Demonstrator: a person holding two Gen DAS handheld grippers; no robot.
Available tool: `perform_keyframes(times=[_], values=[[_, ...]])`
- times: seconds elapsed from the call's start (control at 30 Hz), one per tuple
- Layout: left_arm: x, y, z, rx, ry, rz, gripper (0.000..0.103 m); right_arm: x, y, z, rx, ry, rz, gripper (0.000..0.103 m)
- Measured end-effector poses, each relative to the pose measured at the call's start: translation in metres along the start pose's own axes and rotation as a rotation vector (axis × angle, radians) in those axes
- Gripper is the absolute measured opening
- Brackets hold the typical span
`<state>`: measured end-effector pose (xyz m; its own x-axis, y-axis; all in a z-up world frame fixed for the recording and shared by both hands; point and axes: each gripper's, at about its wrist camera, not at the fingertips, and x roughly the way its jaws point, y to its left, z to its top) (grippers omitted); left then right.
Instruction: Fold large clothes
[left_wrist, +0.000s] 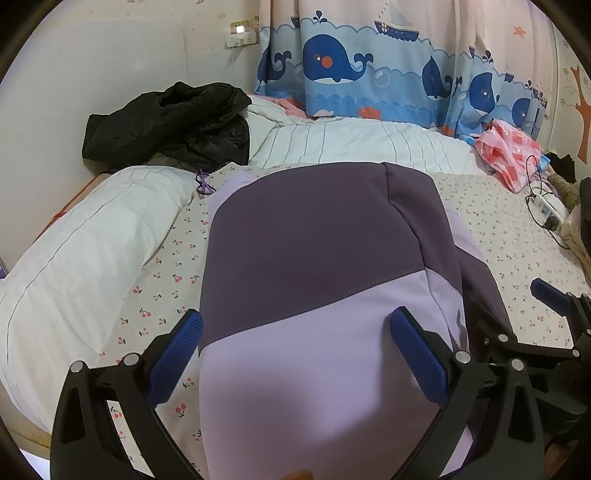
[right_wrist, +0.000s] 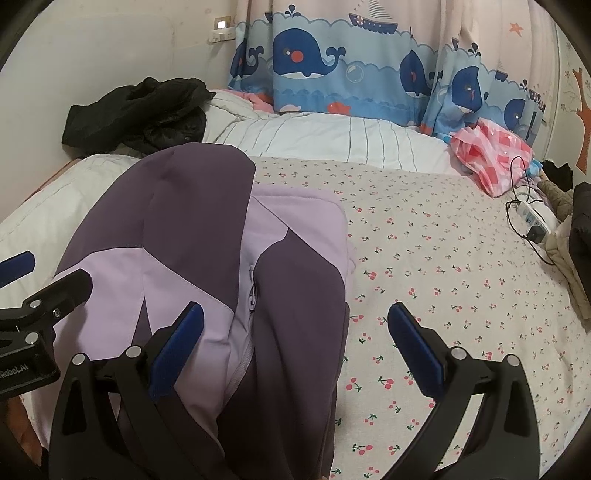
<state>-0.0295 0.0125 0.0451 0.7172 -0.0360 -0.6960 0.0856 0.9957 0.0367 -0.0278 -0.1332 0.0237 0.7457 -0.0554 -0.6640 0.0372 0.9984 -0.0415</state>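
A purple and lilac jacket (left_wrist: 325, 258) lies folded lengthwise on the cherry-print bed sheet (left_wrist: 517, 236). My left gripper (left_wrist: 295, 325) is open, its blue fingers straddling the jacket's near lilac part, just above it. The jacket also shows in the right wrist view (right_wrist: 207, 266), with a zip down its middle. My right gripper (right_wrist: 295, 321) is open, its left finger over the jacket's near right part, its right finger over bare sheet (right_wrist: 443, 266). Neither holds cloth.
White striped quilts (left_wrist: 351, 144) and a black coat (left_wrist: 166, 122) lie at the back. A pink plastic bag (left_wrist: 509, 151) and a power strip with cables (left_wrist: 546, 210) sit at the right. A whale-print curtain (left_wrist: 369, 62) hangs behind.
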Motion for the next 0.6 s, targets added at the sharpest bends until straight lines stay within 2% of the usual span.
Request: perform_keyframes(times=[0.6], values=[[-0.0029,-0.0033,0.0019,0.011,-0.011,0.001,0.097,0.0003,0.0023,-0.0012,-0.01,0.003,0.003,0.096]])
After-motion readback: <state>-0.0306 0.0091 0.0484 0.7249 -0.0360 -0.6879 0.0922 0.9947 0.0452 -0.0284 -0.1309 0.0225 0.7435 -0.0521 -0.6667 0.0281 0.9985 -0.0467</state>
